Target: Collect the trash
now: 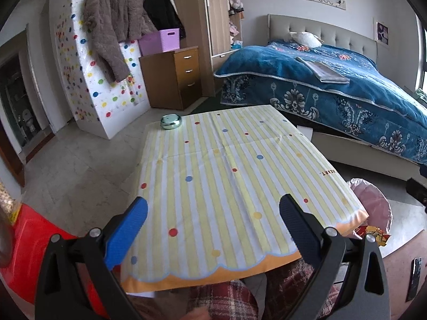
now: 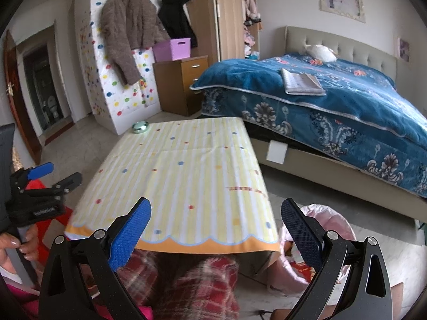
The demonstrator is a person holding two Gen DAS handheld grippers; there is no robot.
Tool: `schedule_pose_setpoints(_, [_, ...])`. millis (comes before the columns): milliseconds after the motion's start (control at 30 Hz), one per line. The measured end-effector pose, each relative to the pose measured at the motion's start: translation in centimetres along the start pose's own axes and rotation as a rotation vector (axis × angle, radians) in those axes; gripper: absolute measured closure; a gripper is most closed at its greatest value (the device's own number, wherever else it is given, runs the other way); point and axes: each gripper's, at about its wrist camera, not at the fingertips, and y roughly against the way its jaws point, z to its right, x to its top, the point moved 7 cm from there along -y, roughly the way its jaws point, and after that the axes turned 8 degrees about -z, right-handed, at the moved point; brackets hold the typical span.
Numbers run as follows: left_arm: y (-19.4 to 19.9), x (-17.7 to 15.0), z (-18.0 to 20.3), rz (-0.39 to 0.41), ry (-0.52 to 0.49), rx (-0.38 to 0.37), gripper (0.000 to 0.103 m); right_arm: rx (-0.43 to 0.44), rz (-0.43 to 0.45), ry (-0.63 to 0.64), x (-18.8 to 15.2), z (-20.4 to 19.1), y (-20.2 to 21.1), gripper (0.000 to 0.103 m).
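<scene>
Hovering spread and empty at the desk's near edge, both tongs face the tin, alone at the far left corner; the left tongs look nearer. Bin sits right.

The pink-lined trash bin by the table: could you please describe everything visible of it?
The trash bin stands on the floor off the table's near right corner, between table and bed. A thin, crinkled, translucent pink plastic liner is folded over its rim; the bin's own walls are hidden. It is upright and open-topped. A red and yellow snack wrapper shows at its mouth. The tablecloth's edge overlaps it in both views; neither gripper touches it.
</scene>
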Motion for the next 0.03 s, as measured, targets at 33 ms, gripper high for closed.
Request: schedule_pose_setpoints(33, [-0.43, -0.01, 0.37, -0.004, -0.009, -0.011, 0.007, -0.007, -0.003, -0.003, -0.21, 0.25, -0.11, 0.006])
